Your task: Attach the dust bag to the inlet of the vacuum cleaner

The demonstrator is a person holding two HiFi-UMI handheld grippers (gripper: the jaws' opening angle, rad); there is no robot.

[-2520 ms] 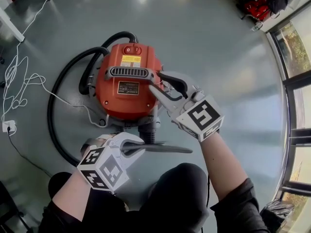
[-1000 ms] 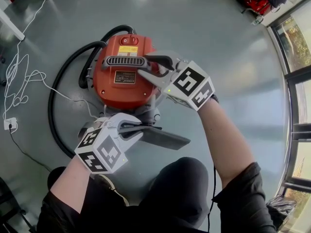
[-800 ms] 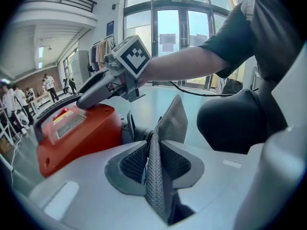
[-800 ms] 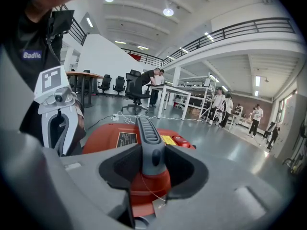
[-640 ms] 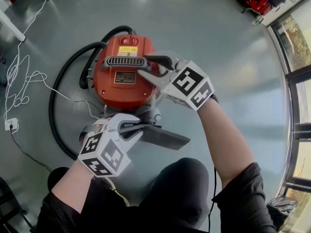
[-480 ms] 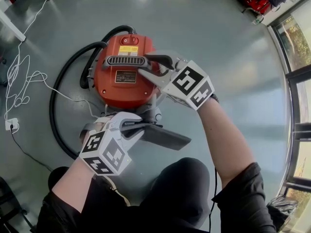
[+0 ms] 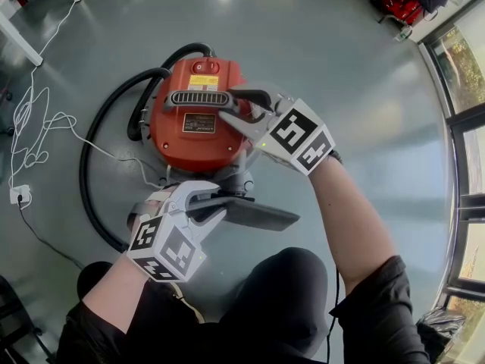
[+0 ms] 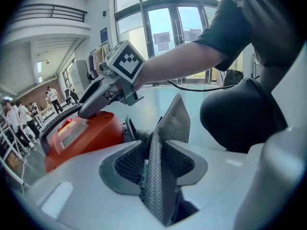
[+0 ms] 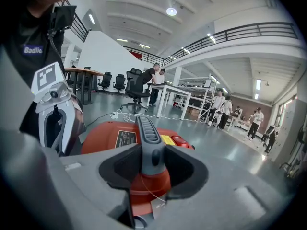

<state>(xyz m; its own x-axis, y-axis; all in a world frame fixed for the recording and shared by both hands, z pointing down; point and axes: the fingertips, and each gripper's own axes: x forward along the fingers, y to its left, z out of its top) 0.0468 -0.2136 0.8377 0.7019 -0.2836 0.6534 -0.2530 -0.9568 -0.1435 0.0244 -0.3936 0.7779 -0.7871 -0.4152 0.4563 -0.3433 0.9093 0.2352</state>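
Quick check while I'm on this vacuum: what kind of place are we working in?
Probably a big open-plan lab or office hall: a polished grey floor, desks with office chairs, and a railed mezzanine overhead.

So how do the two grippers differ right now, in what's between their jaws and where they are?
The left gripper has the grey dust bag between its jaws, which have just been opening and look loose on it; the right gripper is clamped on the grey handle of the vacuum cleaner. The left gripper sits by the vacuum cleaner's near end; the right gripper reaches over its top. Both point at the red machine.
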